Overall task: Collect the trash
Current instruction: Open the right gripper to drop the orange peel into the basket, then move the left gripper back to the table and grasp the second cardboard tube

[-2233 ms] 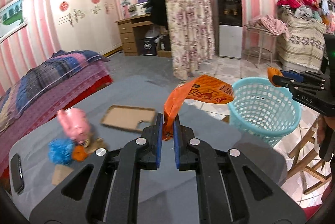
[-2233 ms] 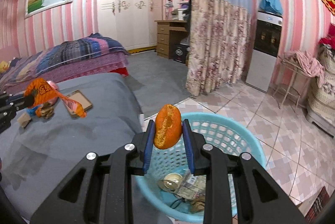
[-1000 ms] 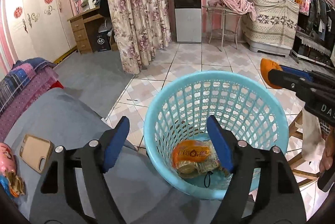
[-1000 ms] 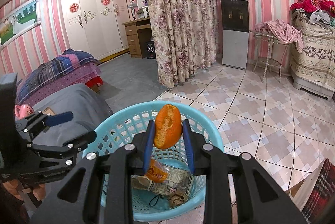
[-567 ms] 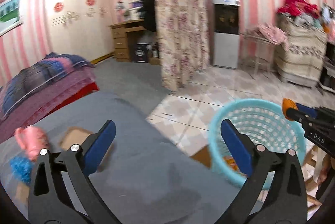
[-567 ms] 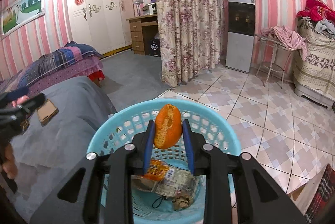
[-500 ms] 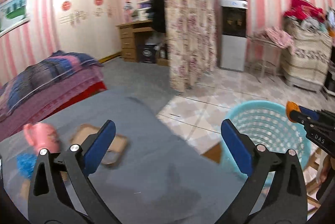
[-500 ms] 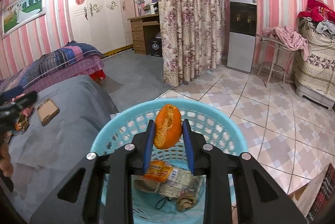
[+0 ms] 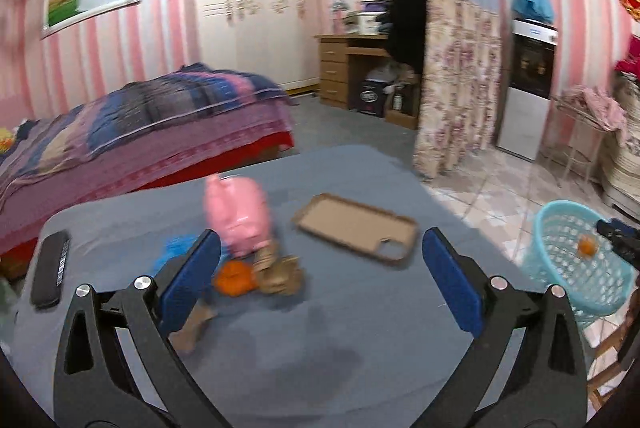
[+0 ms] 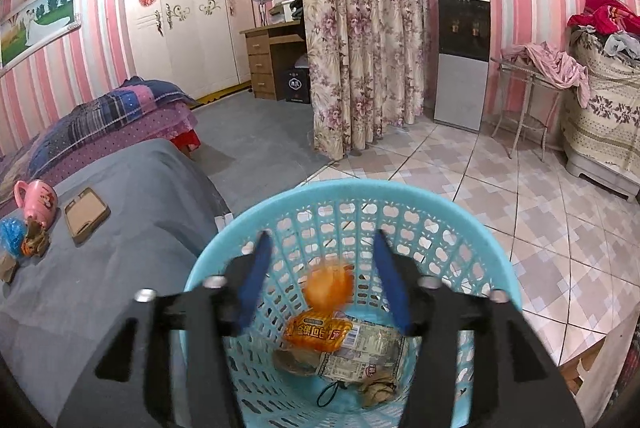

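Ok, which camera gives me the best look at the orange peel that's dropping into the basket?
Right wrist: the orange peel sits large and central inside the blue basket, above the wrappers. In the left wrist view it is only a small orange speck at the far right edge.

Motion blur smears the orange peel (image 10: 328,286) at six o'clock and the pink mug (image 9: 239,215); wrappers (image 10: 352,342) hide the basket (image 10: 440,204) floor.

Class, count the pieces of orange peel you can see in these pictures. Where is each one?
2. One orange peel is dropping into the blue basket; another orange peel lies on the grey table beside the pink mug. Others may be hidden.
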Demonstrator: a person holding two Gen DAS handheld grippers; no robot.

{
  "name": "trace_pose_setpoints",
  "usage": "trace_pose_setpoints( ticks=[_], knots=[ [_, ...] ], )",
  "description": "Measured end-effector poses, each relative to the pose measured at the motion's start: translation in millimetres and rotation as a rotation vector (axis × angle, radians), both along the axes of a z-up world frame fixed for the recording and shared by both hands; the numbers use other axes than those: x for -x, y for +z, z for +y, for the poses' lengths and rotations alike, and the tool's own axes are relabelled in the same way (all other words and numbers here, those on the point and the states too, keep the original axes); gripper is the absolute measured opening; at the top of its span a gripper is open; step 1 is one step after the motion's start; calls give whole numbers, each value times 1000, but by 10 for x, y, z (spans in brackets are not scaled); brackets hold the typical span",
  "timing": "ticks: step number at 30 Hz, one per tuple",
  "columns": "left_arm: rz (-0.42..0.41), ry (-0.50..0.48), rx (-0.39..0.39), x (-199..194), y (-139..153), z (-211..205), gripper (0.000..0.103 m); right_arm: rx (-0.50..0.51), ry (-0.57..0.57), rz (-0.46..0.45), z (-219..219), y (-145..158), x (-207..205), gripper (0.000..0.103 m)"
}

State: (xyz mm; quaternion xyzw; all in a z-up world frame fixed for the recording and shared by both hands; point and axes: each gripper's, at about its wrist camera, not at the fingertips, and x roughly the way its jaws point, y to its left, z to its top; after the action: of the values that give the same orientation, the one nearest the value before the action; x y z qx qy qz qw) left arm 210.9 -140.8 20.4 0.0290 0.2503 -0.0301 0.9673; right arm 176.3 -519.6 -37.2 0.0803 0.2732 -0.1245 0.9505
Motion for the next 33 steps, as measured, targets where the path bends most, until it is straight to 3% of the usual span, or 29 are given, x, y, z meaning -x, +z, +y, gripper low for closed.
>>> trace_pose_setpoints(
  ticks=[1,6,9,19,26,33],
  knots=[
    [4,13,5,12,-15,84,97,2,1,-5,10,15,9,71],
    [20,85,5,77,-38,464,97,20,-7,-22,60,89,16,91],
    [27,116,16,150,-29,668,97,26,-1,-33,133,156,21,96],
    [-16,204,32,483,148,1304,97,-17,118,-117,842,630,74,98],
    [-35,267,19,661,245,1708,97,-28,259,-189,1800,1093,-51,98],
    [-38,312,12,788,223,2033,97,-8,393,-205,2687,1161,-213,98]
  ],
)
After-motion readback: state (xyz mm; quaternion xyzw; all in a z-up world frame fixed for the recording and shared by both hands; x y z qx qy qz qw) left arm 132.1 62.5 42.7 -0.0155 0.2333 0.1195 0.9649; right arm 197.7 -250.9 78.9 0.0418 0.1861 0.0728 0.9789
